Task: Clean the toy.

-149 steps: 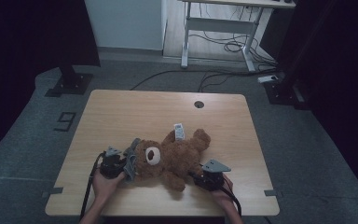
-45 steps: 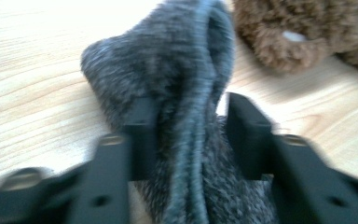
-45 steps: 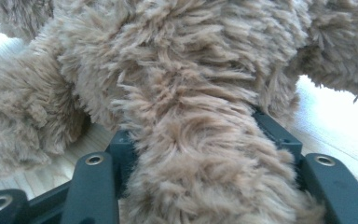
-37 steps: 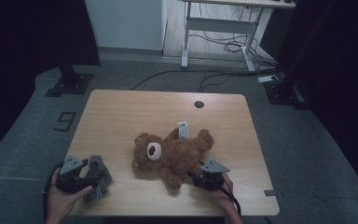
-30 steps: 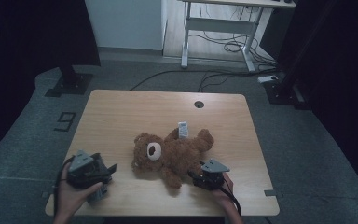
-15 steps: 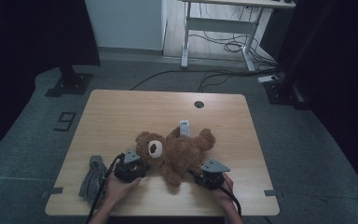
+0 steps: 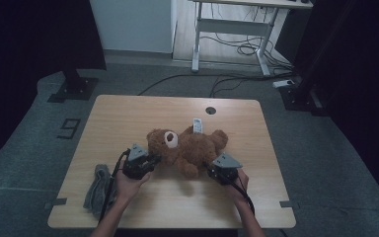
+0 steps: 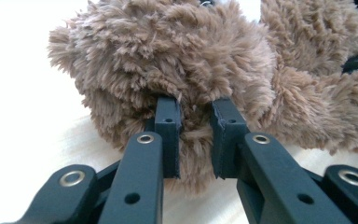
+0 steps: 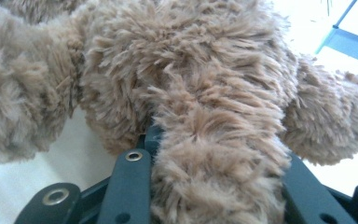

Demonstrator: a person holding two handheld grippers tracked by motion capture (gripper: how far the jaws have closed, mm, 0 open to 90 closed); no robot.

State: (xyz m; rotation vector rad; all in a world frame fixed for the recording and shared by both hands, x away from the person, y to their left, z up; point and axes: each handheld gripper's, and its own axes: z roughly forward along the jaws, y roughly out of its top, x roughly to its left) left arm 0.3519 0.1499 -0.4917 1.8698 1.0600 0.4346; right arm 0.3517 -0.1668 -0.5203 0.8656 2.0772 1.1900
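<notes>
Pale wood-grain table point(image 7: 128, 113) carries a shaggy brown teddy bear point(image 7: 187, 148). Left gripper point(image 8: 193, 140) has just been closing, its flat black jaws pinching a tuft of the bear's fur between them. Right gripper point(image 9: 214, 154) has just been closing too, clamped on a plush limb. A limp grey cloth point(image 7: 94, 190) lies behind the left fingers.

Both forearms come in from the bottom edge of the high view, spread a bit apart and angled slightly inward. The left hand point(image 7: 128, 180) is wrapped around the left gripper point(image 7: 152, 159), which points up and to the right across the table. Its jaws have just been closing and now pinch a tuft of the teddy bear point(image 8: 177, 70) between the pads. The right hand point(image 7: 238, 183) holds the right gripper point(image 7: 212, 169) pointing up-left, its jaws also just closed, clamped around one of the bear's limbs, fur bulging out between them.
</notes>
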